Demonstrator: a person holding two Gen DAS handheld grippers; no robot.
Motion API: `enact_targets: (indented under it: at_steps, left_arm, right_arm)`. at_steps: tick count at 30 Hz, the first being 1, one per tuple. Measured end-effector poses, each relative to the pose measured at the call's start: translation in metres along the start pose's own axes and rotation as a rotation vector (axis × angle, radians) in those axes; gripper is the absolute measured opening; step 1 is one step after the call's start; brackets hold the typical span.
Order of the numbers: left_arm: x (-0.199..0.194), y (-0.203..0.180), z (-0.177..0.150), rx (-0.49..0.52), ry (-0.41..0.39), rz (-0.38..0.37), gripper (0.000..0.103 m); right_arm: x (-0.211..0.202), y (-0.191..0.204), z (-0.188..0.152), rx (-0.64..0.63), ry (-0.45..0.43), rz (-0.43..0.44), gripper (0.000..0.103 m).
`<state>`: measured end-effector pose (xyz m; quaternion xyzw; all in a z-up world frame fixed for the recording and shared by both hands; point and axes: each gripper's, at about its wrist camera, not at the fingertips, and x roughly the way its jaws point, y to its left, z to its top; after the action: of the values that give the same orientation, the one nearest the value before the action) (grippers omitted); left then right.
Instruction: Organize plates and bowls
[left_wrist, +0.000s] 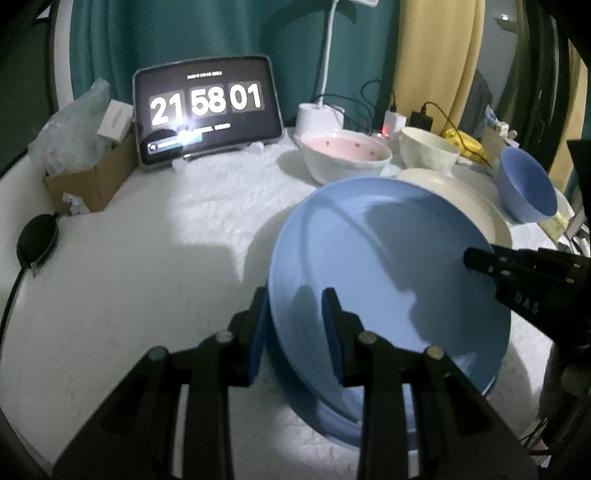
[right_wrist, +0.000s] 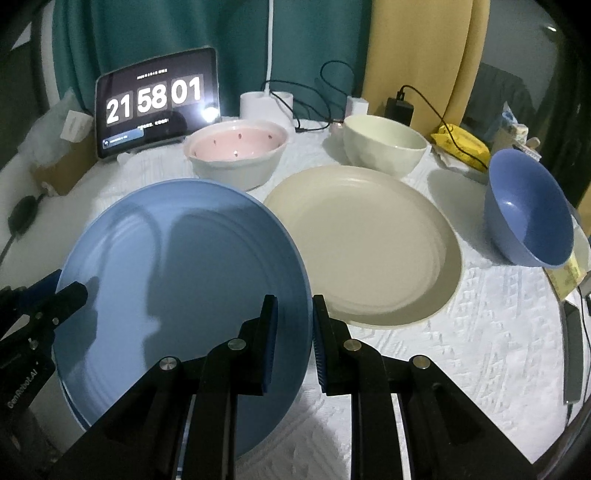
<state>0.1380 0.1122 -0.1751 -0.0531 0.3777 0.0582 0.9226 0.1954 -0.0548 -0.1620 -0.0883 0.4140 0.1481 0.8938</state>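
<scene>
A blue plate (left_wrist: 388, 266) (right_wrist: 184, 266) is held tilted above the white tablecloth. My left gripper (left_wrist: 293, 321) is shut on its left rim. My right gripper (right_wrist: 293, 325) is shut on its right rim; it shows from the side in the left wrist view (left_wrist: 476, 260). A cream plate (right_wrist: 369, 243) lies flat to the right of the blue plate. Behind stand a pink bowl (right_wrist: 236, 151) and a cream bowl (right_wrist: 384, 147). A blue bowl (right_wrist: 528, 210) sits tilted at the far right.
A tablet (right_wrist: 159, 103) showing a clock stands at the back left. A cardboard box (left_wrist: 92, 181) with plastic bags sits at the left. Chargers, cables and a yellow packet (right_wrist: 461, 144) lie at the back right. A black round object (left_wrist: 37, 240) lies at the left edge.
</scene>
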Motion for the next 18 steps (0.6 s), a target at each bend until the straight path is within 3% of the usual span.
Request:
enact_targets:
  at_steps: [8,12,18]
  left_arm:
    - [0.003,-0.001,0.001,0.021,0.012,0.028,0.035]
    - [0.001,-0.002,0.001,0.03,0.021,0.018,0.047]
    - [-0.006,-0.003,0.003,0.035,0.01,0.044,0.047]
  right_arm:
    - [0.009,-0.002,-0.001,0.009,0.021,0.032,0.02]
    - [0.006,-0.003,-0.001,0.004,0.019,0.039,0.02]
    - [0.001,-0.016,0.001,0.026,0.012,0.046,0.023]
